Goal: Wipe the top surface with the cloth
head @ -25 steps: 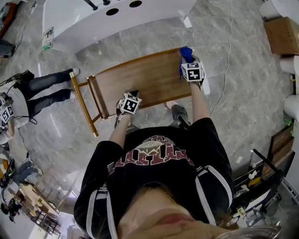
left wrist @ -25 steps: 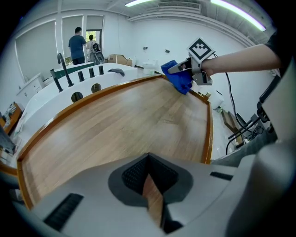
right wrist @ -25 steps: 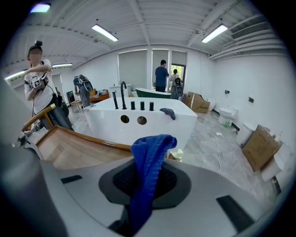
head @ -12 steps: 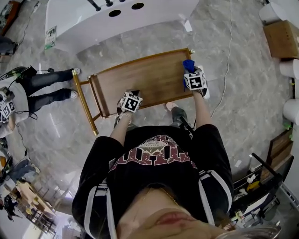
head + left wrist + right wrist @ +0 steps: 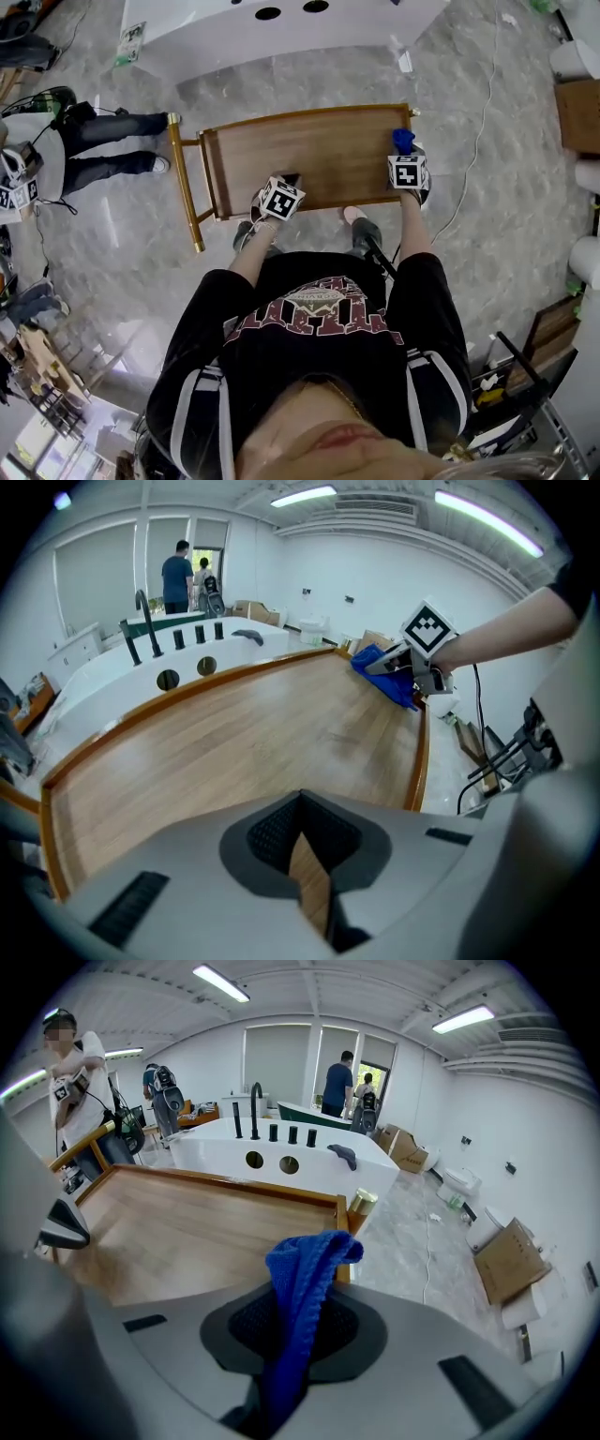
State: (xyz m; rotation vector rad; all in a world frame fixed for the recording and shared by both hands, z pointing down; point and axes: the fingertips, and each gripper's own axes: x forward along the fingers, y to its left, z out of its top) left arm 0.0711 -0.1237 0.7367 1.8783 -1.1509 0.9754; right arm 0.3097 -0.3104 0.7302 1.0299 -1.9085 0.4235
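The wooden cart top [image 5: 319,155] with a raised rim lies below me in the head view. My right gripper [image 5: 405,161] is at its right edge, shut on a blue cloth [image 5: 403,141] that hangs from the jaws [image 5: 305,1269] over the far right corner. My left gripper [image 5: 281,192] sits at the near edge, and its jaws pinch a thin strip of wood, the near rim [image 5: 309,883]. The left gripper view looks across the bare top [image 5: 244,742] to the right gripper [image 5: 427,653] and the cloth [image 5: 384,672].
A white bathtub [image 5: 281,28] with black taps stands just beyond the cart. A person [image 5: 56,159] stands at the left by the cart's gold handle [image 5: 183,178]. A cable [image 5: 469,141] crosses the floor on the right. A cardboard box [image 5: 577,112] is farther right.
My right gripper has drawn the cloth from the far right corner toward me along the right edge. The left gripper stays on the near rim.
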